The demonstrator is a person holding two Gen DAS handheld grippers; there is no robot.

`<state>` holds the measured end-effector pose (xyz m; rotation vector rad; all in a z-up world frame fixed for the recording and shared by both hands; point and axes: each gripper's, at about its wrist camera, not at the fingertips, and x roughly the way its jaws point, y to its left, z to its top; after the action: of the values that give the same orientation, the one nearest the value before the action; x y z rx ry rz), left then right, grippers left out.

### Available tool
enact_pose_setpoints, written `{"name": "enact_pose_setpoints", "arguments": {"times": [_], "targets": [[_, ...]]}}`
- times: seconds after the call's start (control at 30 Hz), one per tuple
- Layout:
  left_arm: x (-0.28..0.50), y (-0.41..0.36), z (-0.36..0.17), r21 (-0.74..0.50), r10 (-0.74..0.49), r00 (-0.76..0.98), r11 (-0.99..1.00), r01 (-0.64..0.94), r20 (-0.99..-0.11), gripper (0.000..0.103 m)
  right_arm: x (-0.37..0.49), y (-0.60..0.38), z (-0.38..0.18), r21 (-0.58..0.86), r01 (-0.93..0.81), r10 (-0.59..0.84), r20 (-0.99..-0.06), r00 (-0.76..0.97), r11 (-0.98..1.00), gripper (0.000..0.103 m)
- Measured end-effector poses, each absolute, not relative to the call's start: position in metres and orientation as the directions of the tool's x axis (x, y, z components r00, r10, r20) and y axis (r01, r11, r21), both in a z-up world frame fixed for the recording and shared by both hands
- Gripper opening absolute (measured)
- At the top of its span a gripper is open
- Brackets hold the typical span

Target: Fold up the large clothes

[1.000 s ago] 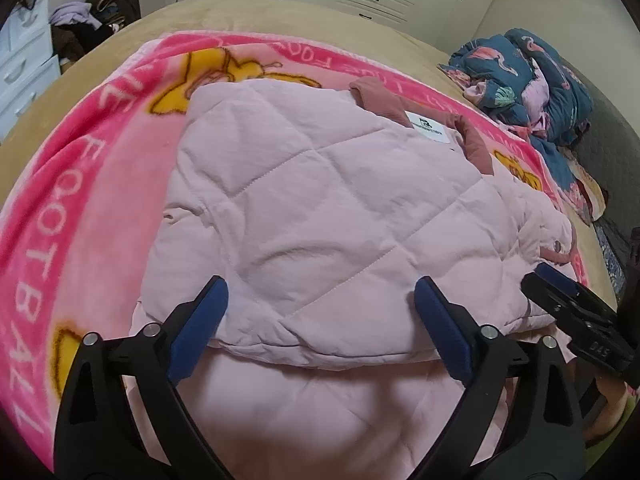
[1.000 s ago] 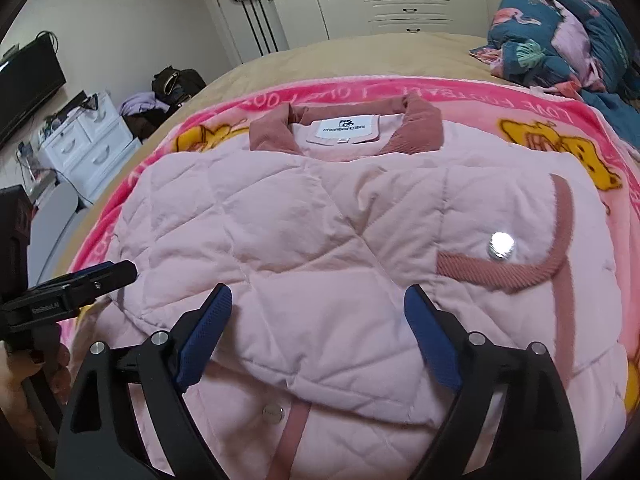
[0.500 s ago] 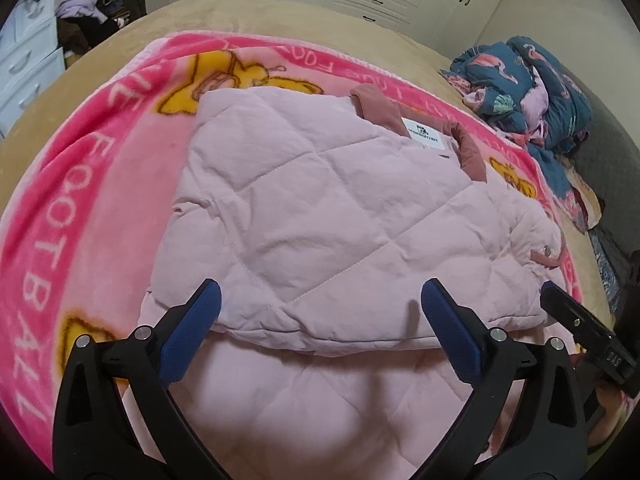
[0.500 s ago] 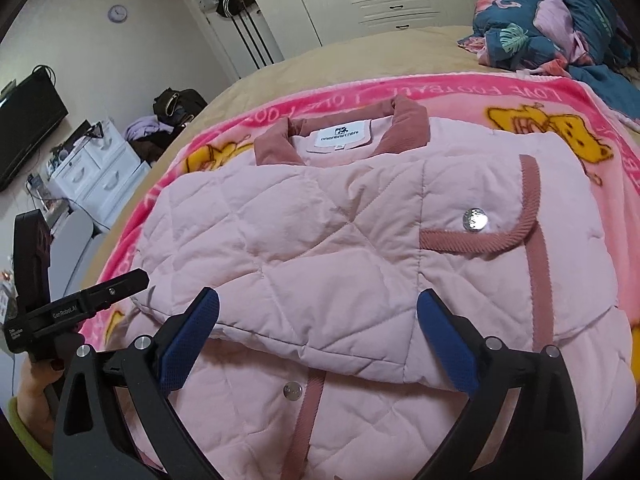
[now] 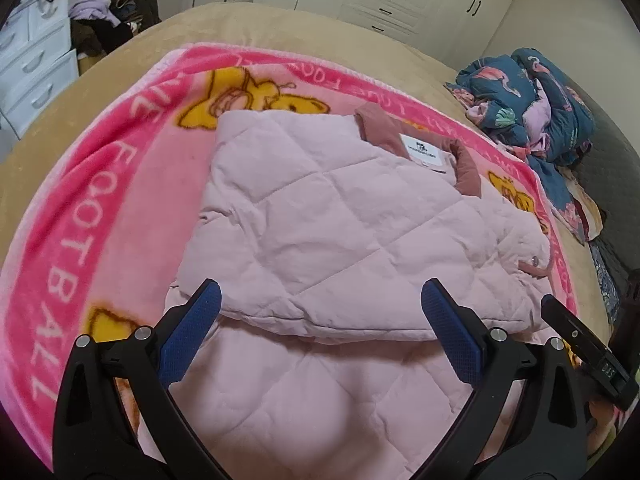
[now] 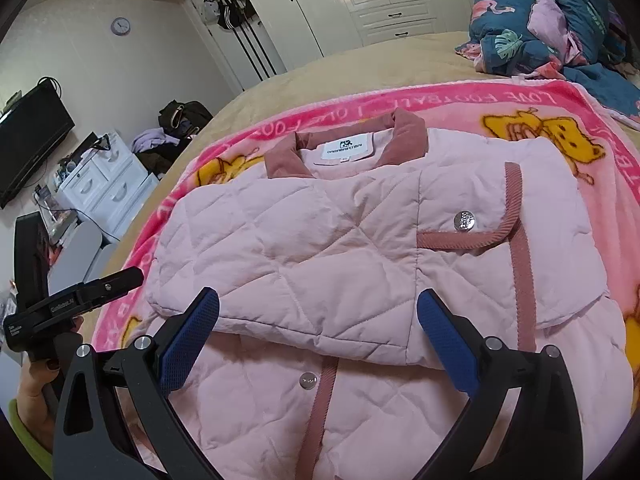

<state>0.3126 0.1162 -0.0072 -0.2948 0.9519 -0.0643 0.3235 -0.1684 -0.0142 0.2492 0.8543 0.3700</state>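
A pale pink quilted jacket with a dusty-rose collar and white label lies on a pink blanket; it also shows in the right wrist view. Its sides are folded in over the body, and the lower part lies flat toward me. My left gripper is open and empty, just above the near part of the jacket. My right gripper is open and empty too, above the jacket's near part by the rose placket. Each gripper shows at the edge of the other's view.
The pink "Football" blanket covers a tan bed. A heap of blue flamingo bedding lies at the far right. White drawers, a bag with clothes, a television and white wardrobes stand beyond the bed.
Both grippers have pulled back and up from the jacket, so more of its near part shows. The jacket has not moved.
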Motion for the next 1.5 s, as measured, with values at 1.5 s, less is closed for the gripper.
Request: {"name": "enact_pose_setpoints", "arguments": {"times": [1.5], "targets": [[0.205,0.078,0.097,-0.118,-0.094,0.754,0.993,0.023,-0.65,0.094,0.224,-0.183,0.095,0.265,-0.331,0.422,-0.484,0.766,0.906,0.099]]}}
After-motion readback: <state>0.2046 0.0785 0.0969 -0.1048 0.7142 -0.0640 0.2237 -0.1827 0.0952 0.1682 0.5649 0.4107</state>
